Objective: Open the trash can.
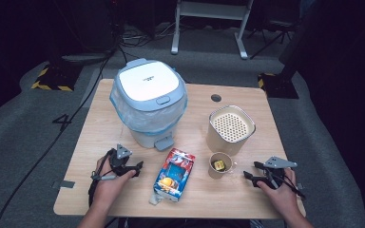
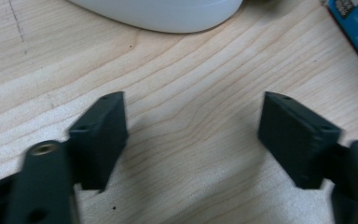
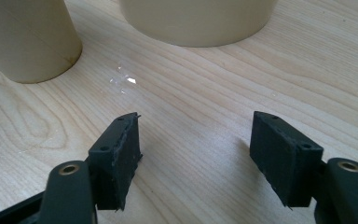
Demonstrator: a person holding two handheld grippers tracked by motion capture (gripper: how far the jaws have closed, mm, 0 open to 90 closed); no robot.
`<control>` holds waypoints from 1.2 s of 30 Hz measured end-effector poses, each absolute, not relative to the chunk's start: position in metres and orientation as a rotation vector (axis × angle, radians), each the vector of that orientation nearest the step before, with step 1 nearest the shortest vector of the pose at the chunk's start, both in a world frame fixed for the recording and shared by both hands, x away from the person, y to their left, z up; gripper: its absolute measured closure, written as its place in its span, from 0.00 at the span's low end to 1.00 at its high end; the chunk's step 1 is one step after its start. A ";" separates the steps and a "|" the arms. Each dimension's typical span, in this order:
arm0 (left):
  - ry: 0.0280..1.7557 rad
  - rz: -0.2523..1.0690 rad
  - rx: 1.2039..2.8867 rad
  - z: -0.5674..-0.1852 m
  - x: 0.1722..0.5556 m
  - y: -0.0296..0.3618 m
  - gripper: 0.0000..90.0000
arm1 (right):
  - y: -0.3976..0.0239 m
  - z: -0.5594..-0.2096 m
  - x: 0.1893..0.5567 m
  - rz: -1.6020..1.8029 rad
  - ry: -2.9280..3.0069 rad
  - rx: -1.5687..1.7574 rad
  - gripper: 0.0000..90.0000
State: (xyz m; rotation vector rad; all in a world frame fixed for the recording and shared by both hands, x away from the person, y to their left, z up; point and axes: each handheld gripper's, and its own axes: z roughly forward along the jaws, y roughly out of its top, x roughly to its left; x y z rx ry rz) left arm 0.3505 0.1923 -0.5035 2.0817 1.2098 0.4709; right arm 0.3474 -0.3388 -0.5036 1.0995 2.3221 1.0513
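Wooden table [image 2: 191, 116] | left gripper view: blue carton [image 2: 356, 28] | right gripper view: cup [image 3: 25, 37]

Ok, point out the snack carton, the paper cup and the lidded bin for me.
snack carton [image 1: 173, 174], high view, middle of its printed top face.
paper cup [image 1: 213, 172], high view, its outer side wall.
lidded bin [image 1: 148, 80], high view, middle of its white lid.

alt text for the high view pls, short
A wooden table seen from above, with a person holding open, empty tongs in each hand at its near edge: left tongs, right tongs. Between them lie a colourful snack box and a paper cup; behind stand a lidded white bin and a beige canister.
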 end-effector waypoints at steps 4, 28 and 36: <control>1.182 0.443 2.130 -0.498 0.348 0.197 0.47 | -0.339 -0.504 0.349 1.054 2.329 1.091 0.37; 0.845 0.373 1.987 -0.377 0.339 0.192 1.00 | -0.340 -0.504 0.352 1.048 2.328 1.101 0.31; 0.779 0.351 1.885 -0.338 0.350 0.187 1.00 | -0.340 -0.504 0.352 1.047 2.327 1.099 0.31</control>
